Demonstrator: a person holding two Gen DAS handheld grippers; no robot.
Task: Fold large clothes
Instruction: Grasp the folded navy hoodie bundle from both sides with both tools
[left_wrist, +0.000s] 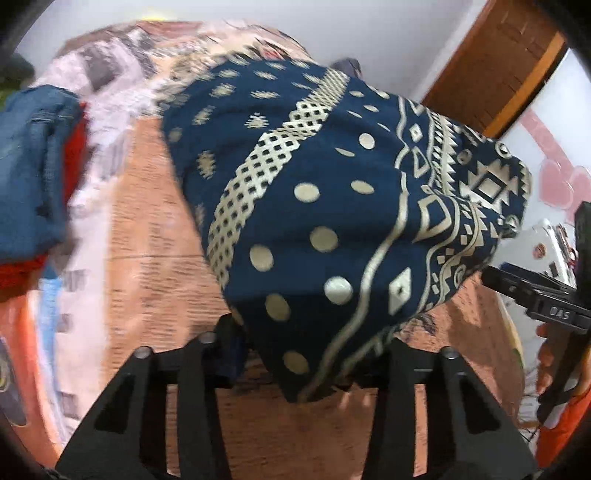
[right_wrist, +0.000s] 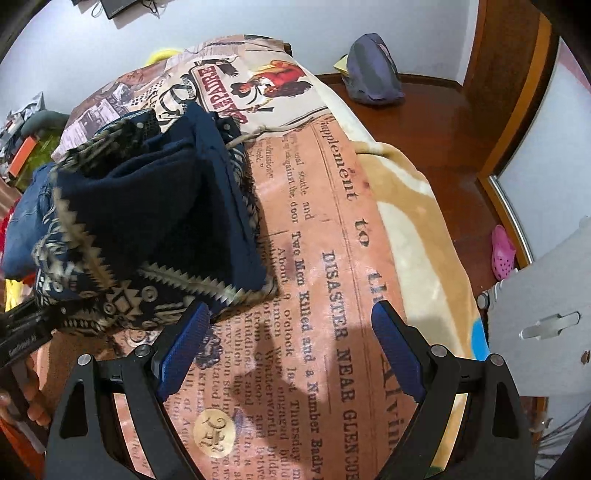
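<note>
Your left gripper (left_wrist: 295, 369) has its jaws clamped on the near hem of the navy patterned garment (left_wrist: 332, 192); the cloth bunches between the fingers and drapes away over the newsprint bedspread (left_wrist: 147, 229). Your right gripper (right_wrist: 291, 354) is released, its blue pads (right_wrist: 397, 354) spread wide with only bedspread between them. In the right wrist view the folded garment lies just left of the left pad, its corner close beside that pad. A pile of clothes (left_wrist: 33, 177) sits at far left.
</note>
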